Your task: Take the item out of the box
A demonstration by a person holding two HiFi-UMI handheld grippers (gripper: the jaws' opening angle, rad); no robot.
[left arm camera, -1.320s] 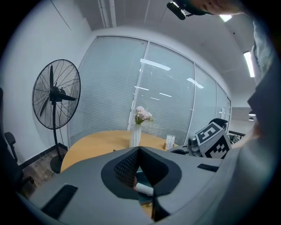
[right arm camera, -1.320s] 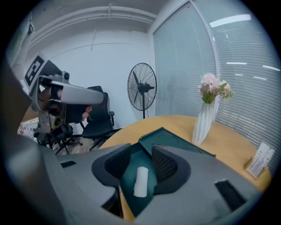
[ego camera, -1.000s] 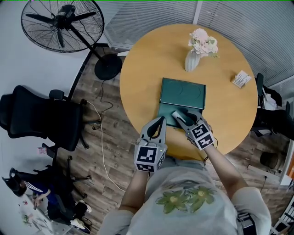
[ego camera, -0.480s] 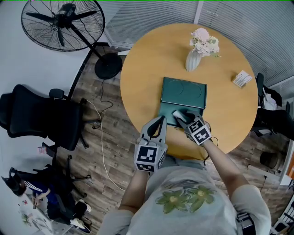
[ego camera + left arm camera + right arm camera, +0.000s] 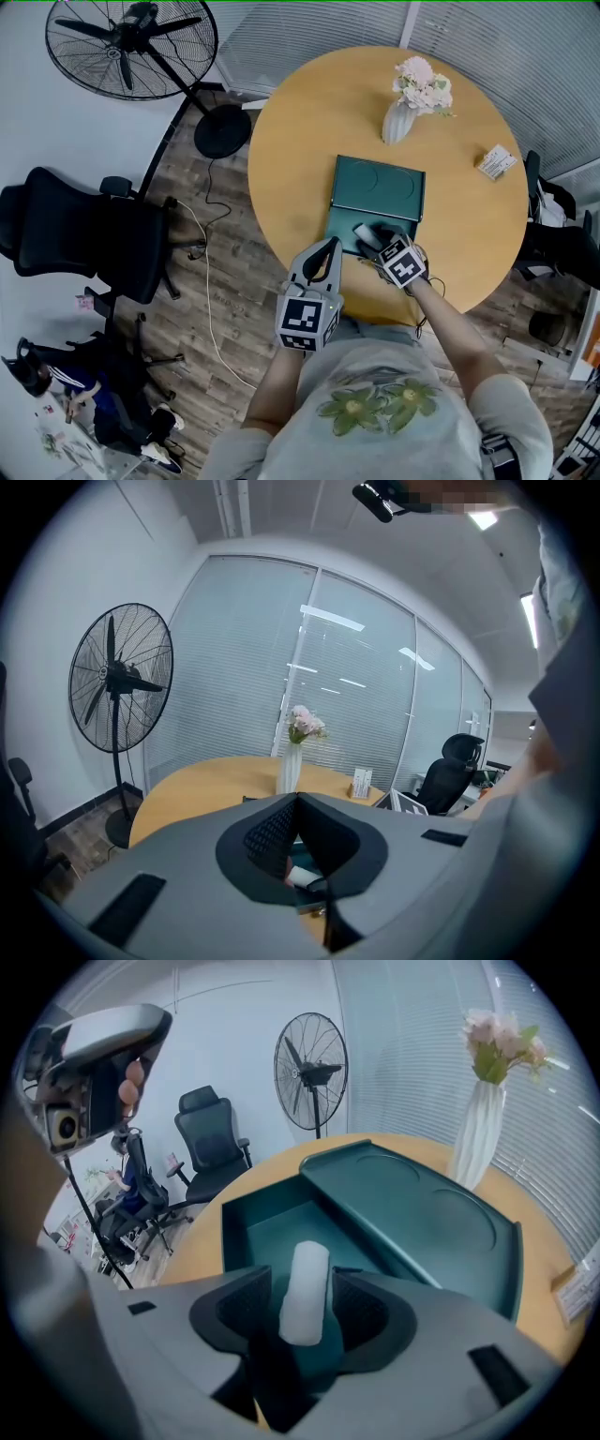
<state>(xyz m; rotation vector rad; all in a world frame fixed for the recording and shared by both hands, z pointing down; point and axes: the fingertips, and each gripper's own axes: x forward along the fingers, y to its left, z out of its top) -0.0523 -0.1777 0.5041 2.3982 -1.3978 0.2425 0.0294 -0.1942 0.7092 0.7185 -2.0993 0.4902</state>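
Observation:
A dark green box [image 5: 339, 236] lies open on the round wooden table [image 5: 300, 150], its lid [image 5: 378, 187] folded back flat. My right gripper [image 5: 368, 238] points steeply down into the box base [image 5: 267, 1232]. A white oblong item [image 5: 305, 1290] stands between its pads. The jaws have just been opening, and a thin gap shows on each side of the item [image 5: 362, 231]. My left gripper [image 5: 325, 249] hangs at the table's near edge, left of the box, shut and empty, and shows the same in its own view [image 5: 298, 801].
A white vase of pink flowers [image 5: 400, 117] stands behind the box, and a small printed card box [image 5: 494, 162] lies at the table's right. On the floor to the left are a standing fan [image 5: 131, 42], a black office chair [image 5: 84, 234] and a trailing cable [image 5: 211, 309].
My right gripper has sunk lower into the box with the white item between its jaws, and tilted down more steeply. The left gripper has kept still.

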